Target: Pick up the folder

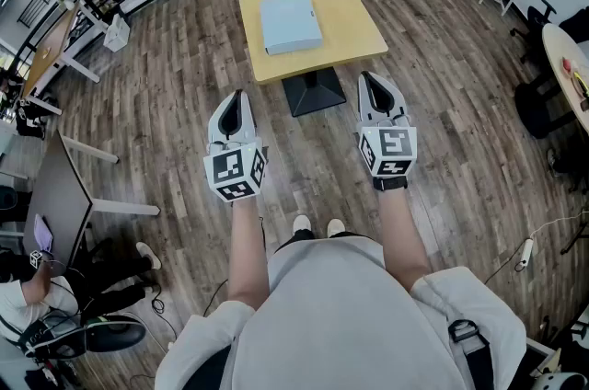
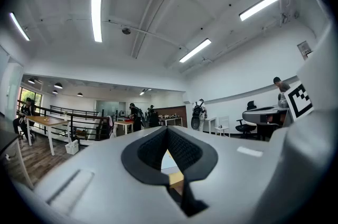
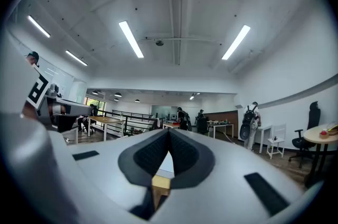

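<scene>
Bright and even everywhere, lit from above by long ceiling lamps (image 2: 96, 16), blown out to pure white in both gripper views. Only soft, short shadows, darkest under the table (image 1: 354, 29) at upper centre of the head view. Heavy fisheye bending toward every edge; black corners round both gripper views. Slightly soft up close on the left gripper (image 2: 168, 133) and right gripper (image 3: 169, 134); sharp farther off.

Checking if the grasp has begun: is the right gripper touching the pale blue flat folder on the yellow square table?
Apart. Head view shows the right gripper short of the table's near edge, the folder farther back.
</scene>
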### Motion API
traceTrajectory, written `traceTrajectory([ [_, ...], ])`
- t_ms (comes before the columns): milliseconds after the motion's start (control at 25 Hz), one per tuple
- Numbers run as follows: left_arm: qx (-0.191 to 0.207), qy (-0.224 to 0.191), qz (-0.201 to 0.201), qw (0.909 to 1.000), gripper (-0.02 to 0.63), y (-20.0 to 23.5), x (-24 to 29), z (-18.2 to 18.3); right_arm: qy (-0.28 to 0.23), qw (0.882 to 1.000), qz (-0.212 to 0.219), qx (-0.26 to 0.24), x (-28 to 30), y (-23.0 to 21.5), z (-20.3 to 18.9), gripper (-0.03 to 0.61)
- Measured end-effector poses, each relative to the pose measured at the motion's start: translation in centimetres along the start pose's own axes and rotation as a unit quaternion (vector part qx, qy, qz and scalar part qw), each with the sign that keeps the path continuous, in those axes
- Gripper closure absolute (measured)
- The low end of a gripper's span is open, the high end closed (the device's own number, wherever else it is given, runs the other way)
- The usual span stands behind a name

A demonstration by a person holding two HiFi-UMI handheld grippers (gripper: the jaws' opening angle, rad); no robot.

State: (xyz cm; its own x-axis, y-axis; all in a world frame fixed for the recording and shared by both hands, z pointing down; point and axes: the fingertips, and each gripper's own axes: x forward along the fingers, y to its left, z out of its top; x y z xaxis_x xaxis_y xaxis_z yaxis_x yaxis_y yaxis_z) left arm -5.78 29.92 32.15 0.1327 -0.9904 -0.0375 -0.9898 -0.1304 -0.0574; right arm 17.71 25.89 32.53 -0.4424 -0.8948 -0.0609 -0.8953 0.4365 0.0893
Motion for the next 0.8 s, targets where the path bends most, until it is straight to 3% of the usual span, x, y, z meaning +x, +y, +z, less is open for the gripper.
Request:
traceTrajectory([
  [480, 0.004, -0.018, -0.009, 0.9998, 0.604, -2.6, 1.3, 1.6, -0.009, 1.0, 0.013, -0.006, 0.5, -0.8, 1.2, 0.566],
  [640, 0.0, -0.018, -0.016, 0.9997, 0.604, -4.2, 1.5, 1.1, -0.012, 0.998, 0.035, -0.042, 0.3, 0.1, 0.7, 0.568],
  [800, -0.008, -0.005, -0.018, 0.9998, 0.604, -4.2, 2.8, -0.7, -0.005, 0.999, 0.049, -0.01, 1.7, 1.0, -1.2, 0.568],
])
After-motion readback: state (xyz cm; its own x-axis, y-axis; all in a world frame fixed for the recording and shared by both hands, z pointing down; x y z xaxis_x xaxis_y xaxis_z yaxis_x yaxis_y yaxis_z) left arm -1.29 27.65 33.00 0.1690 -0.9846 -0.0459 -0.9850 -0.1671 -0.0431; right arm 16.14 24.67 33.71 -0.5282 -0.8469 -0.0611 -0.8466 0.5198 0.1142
